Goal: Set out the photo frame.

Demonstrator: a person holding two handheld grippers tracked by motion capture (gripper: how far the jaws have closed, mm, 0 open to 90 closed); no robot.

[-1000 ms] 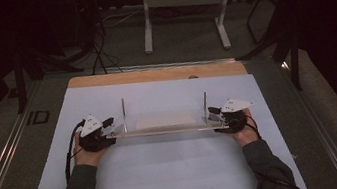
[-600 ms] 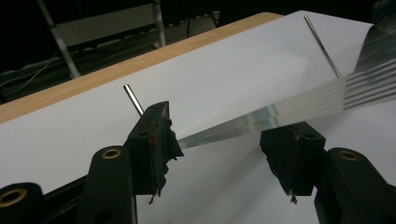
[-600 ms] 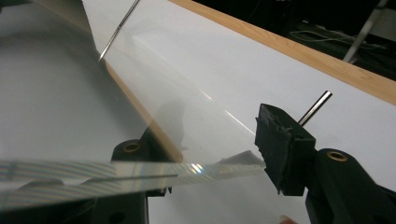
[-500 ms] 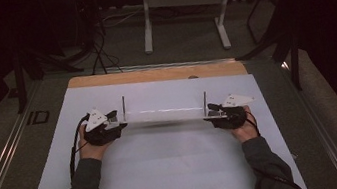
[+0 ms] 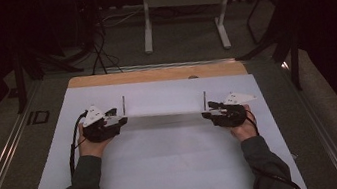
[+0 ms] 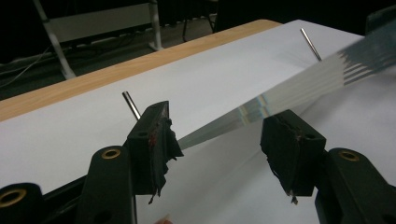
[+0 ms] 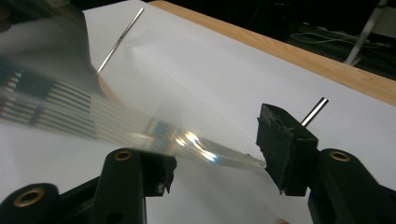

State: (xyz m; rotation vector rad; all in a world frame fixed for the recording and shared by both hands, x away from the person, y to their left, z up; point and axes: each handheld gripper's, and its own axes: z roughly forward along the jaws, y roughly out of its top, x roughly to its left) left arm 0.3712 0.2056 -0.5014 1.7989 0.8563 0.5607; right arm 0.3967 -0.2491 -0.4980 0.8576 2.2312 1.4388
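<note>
I held my left hand-held gripper and right hand-held gripper with jaws apart around the ends of the clear plate, raised over the white desk; it looked stiff, slick and fragile, best gripped by its end edges.

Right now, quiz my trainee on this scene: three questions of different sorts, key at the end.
1. True or false: the clear plate stretches between the left gripper and the right gripper.
2. How many thin metal pins stand at the plate's ends? A) one B) two C) four
3. Fill in: the white sheet lies on a ____ tabletop.

Key
1. True: each gripper meets one end of the plate.
2. B: a left pin and a right pin.
3. Wooden: a tan edge shows beyond the sheet's far side.
</note>
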